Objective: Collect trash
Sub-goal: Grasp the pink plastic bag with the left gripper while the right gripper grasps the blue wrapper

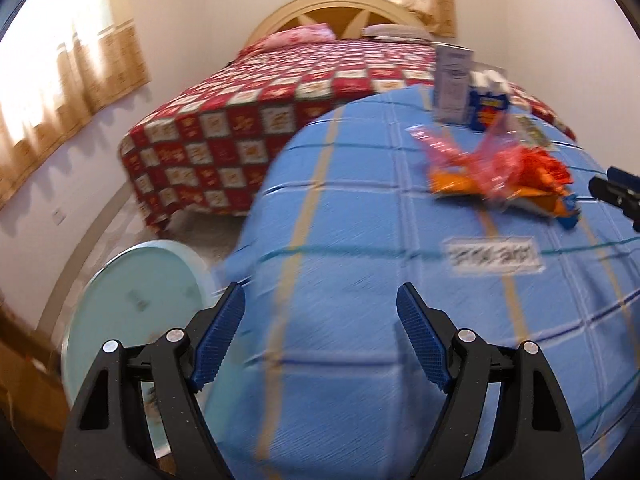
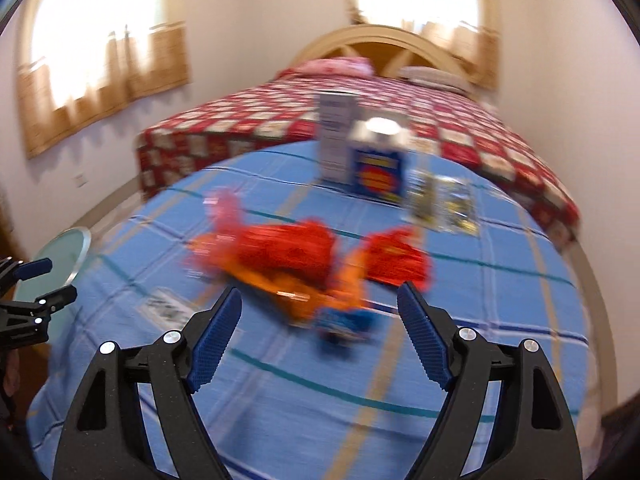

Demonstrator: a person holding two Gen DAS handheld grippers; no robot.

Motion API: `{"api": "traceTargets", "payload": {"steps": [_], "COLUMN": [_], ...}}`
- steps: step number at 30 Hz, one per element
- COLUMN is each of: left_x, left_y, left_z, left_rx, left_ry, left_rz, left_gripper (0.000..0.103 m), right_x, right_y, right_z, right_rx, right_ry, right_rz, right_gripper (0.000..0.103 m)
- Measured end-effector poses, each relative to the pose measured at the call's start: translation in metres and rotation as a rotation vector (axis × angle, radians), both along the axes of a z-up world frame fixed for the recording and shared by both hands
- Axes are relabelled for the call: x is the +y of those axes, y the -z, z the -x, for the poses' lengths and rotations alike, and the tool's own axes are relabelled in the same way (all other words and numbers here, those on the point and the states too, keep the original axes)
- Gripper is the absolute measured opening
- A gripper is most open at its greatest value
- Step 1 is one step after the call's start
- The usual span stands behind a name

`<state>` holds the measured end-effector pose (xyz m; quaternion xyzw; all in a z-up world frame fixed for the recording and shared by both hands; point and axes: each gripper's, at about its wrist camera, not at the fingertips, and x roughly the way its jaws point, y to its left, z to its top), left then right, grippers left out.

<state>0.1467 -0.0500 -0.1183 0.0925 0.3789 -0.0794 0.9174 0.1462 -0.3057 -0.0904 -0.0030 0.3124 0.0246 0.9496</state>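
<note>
A blurred pile of orange, red and pink wrappers lies on the blue checked tablecloth. In the right wrist view that pile sits just beyond my right gripper, which is open with nothing between its pads. A separate red wrapper lies beside the pile. My left gripper is open and empty over the cloth's left part, well short of the pile. Each gripper shows at the other view's edge: the right gripper and the left gripper.
A blue carton and a white box stand at the table's far side, with a shiny clear wrapper beside them. A pale blue round disc stands left of the table. Behind is a bed with a red checked cover.
</note>
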Motion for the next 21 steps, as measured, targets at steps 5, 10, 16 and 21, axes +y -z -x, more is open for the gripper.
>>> {"api": "traceTargets", "payload": {"steps": [5, 10, 16, 21], "left_x": [-0.060, -0.098, -0.114, -0.106], "left_y": [-0.003, -0.007, 0.004, 0.002], "left_z": [-0.016, -0.026, -0.048, -0.048], "left_rx": [-0.008, -0.019, 0.040, 0.059], "left_ry": [0.082, 0.137, 0.166, 0.199], "left_rz": [0.025, 0.035, 0.056, 0.091], "left_gripper": [0.077, 0.077, 0.041, 0.011], "right_x": [-0.045, -0.073, -0.077, -0.070], "right_y": [0.007, 0.010, 0.010, 0.008], "right_z": [0.008, 0.011, 0.010, 0.007], "right_rx": [-0.005, -0.007, -0.012, -0.011], "right_ry": [0.064, 0.099, 0.090, 0.074], "right_rz": [-0.015, -0.048, -0.083, -0.090], "right_gripper": [0.082, 0.083, 0.084, 0.084]}}
